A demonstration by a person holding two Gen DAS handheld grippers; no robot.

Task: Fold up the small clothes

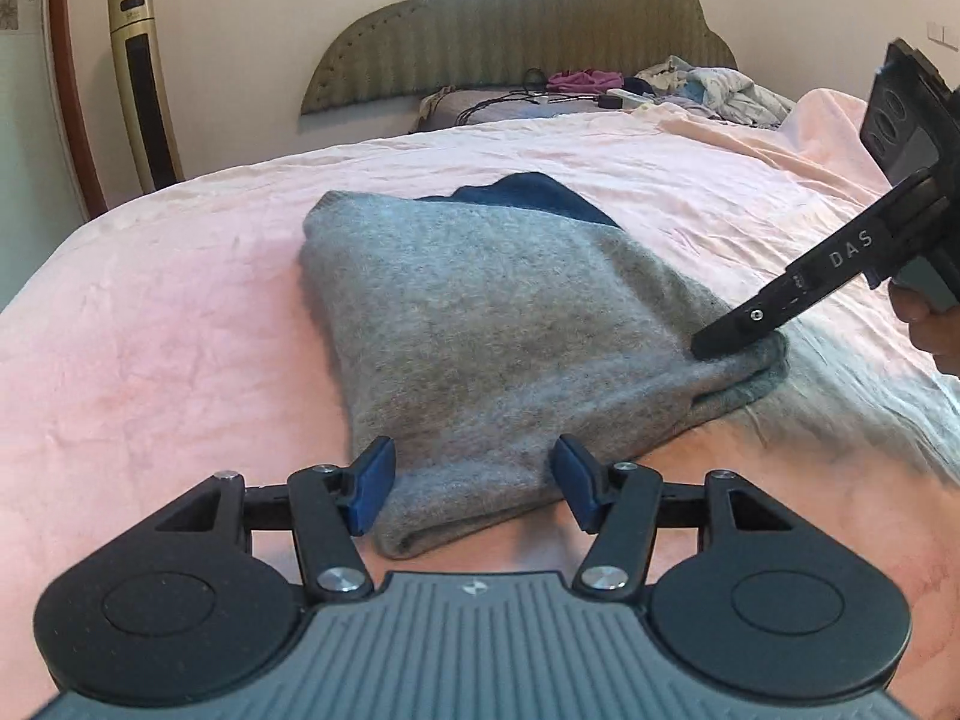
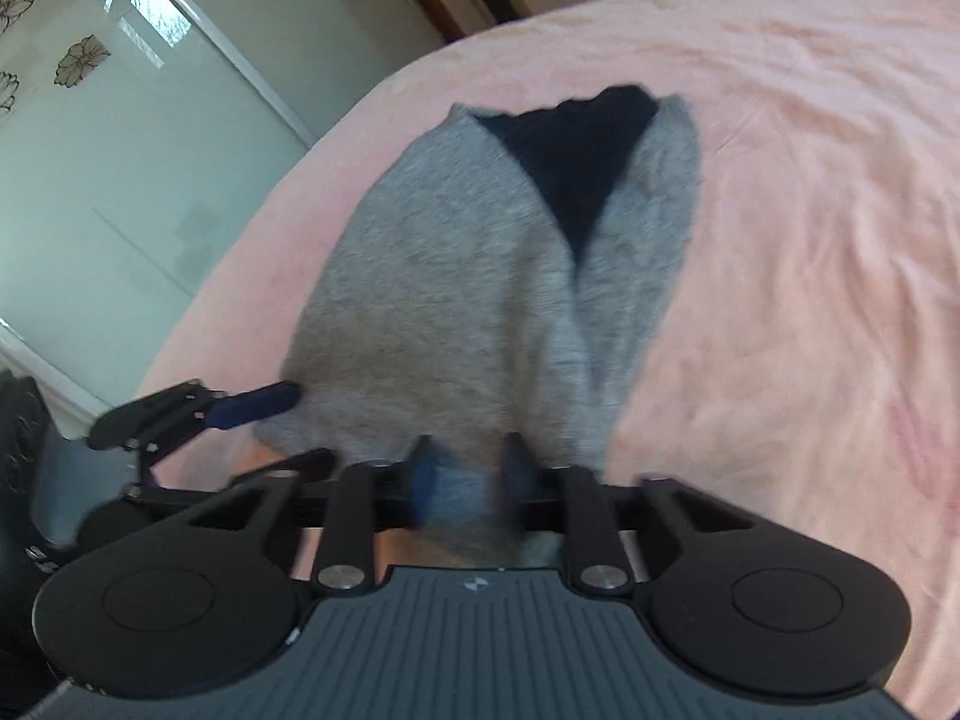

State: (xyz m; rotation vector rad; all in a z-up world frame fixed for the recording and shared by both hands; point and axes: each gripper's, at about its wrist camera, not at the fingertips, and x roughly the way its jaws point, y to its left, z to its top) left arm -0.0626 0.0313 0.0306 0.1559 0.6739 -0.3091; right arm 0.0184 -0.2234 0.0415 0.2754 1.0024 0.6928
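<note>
left gripper (image 1: 474, 483): black linkage arms, two round black discs, grey ribbed body with a small white mark at its far edge
left fingers (image 1: 375, 483): blue pads on black holders
left screws: silver, round, at the joints of the arms
right gripper (image 2: 468, 474): same build, black arms, grey ribbed body, blue pads, blurred
right gripper marking: white letters "DAS" on the black finger in the left wrist view
right hand (image 1: 927, 330): bare skin, only partly seen at the right edge
</note>
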